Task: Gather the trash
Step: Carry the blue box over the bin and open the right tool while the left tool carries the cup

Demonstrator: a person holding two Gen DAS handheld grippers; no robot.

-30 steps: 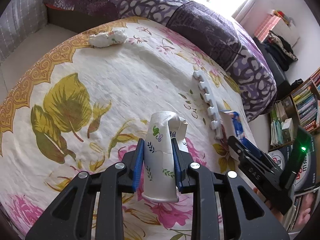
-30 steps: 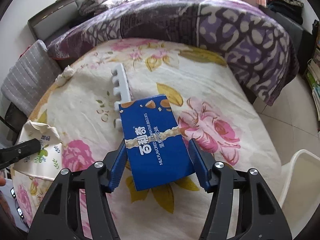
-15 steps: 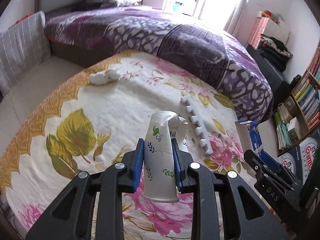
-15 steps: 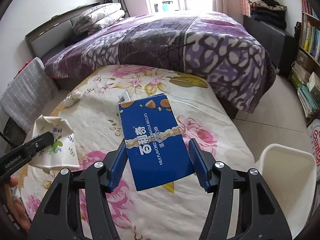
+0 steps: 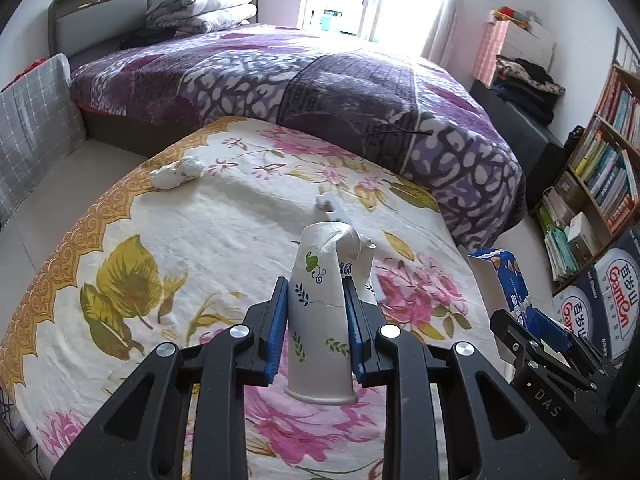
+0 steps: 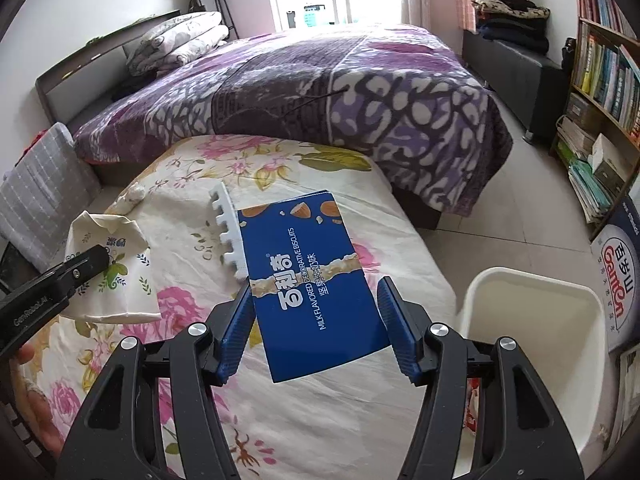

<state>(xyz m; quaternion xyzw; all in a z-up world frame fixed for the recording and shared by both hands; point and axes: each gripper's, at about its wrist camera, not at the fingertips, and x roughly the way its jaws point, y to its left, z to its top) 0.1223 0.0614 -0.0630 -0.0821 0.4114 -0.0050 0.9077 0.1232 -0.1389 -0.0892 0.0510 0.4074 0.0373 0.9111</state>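
Nearest the left wrist camera, the left gripper (image 5: 316,316) has its fingers (image 5: 276,332) drawn in narrow, clamping a crumpled paper cup (image 5: 320,320) by its flattened sides, rim toward the camera; squeezing the crushed walls is probably what keeps so light a thing from slipping. The right gripper (image 6: 316,320) has its fingers set about halfway apart, pressed to the long edges of a blue biscuit box (image 6: 312,280), a width the box itself dictates. Both pieces of trash hang clear above the flower-printed desk (image 5: 180,220). Just to the right and below, on the floor, stands a white bin (image 6: 520,280), the likely place for both, which would explain carrying them together. Farther out on the cloth lie a white notched foam strip (image 6: 226,224) and, near the far edge, a wad of tissue (image 5: 176,170), both yet to be collected. Beyond is the bed under a purple quilt (image 5: 340,92)
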